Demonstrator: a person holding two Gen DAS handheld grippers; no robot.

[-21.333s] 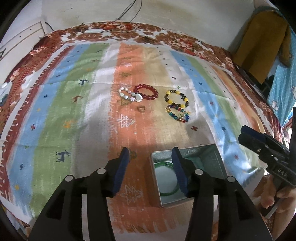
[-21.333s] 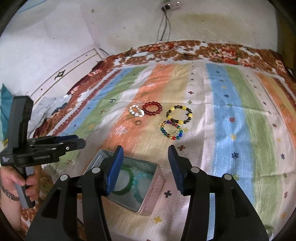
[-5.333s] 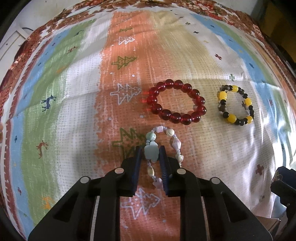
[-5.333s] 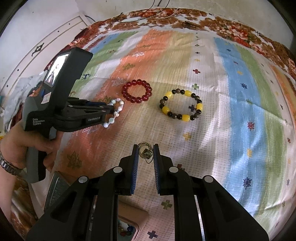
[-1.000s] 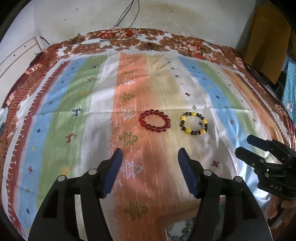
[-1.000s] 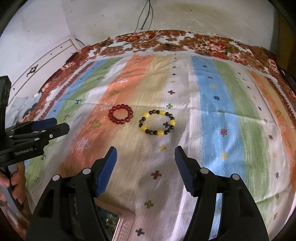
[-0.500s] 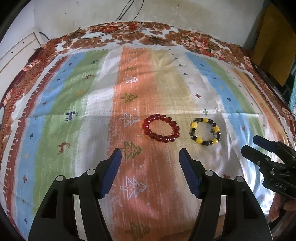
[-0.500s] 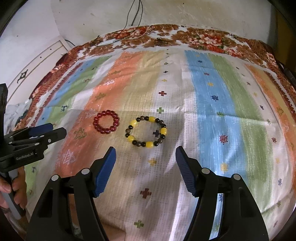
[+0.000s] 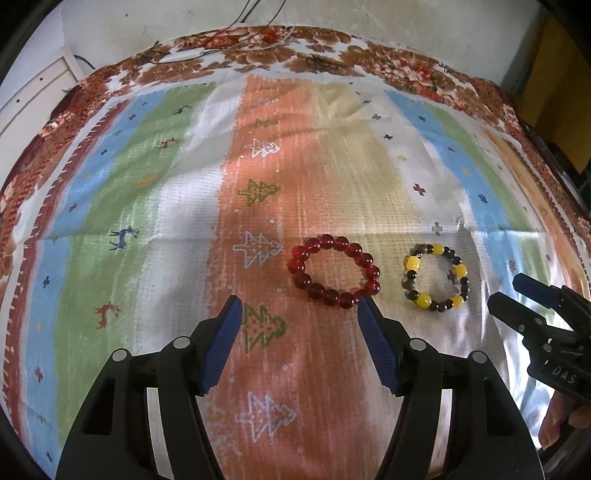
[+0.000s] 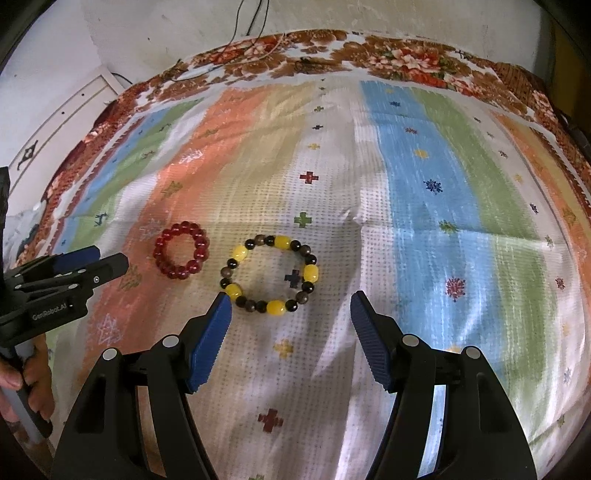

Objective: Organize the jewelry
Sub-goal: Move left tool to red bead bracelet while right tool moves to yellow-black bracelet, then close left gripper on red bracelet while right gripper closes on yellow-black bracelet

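Striped cloth (image 9: 332, 177) with little tree and cross motifs, spread flat under a pale wall (image 9: 369, 18), floral border at twelve o'clock, a fold line running across the middle.

Left to right across the cloth: first, at nine o'clock in the right wrist view, a hand (image 10: 26, 380) wrapped round the handle of the left gripper (image 9: 299, 314), jaws wide apart and holding nothing, fingers levelled low over the cloth. Pointed so as to bracket the red bead bracelet (image 9: 334, 275), which lies flat just ahead at about one o'clock of the blue pads (image 9: 223, 343); right pad tip nearly at the ring's near edge, seemingly not yet touching. Probably lined up this way to close on one side of the beads.

Next, just beside the red ring and apart from it, toward three o'clock, the yellow and black bead bracelet (image 10: 269, 277), also flat, with a dark cross printed on the cloth inside its loop.

Then the right gripper (image 10: 291, 306), likewise spread open and empty, aimed straight at that bracelet, its left pad tip close to the near beads at seven o'clock of the ring. One tool per bracelet, likely so both can be lifted together.

No box or tray in either view, so destination impossible to judge here.
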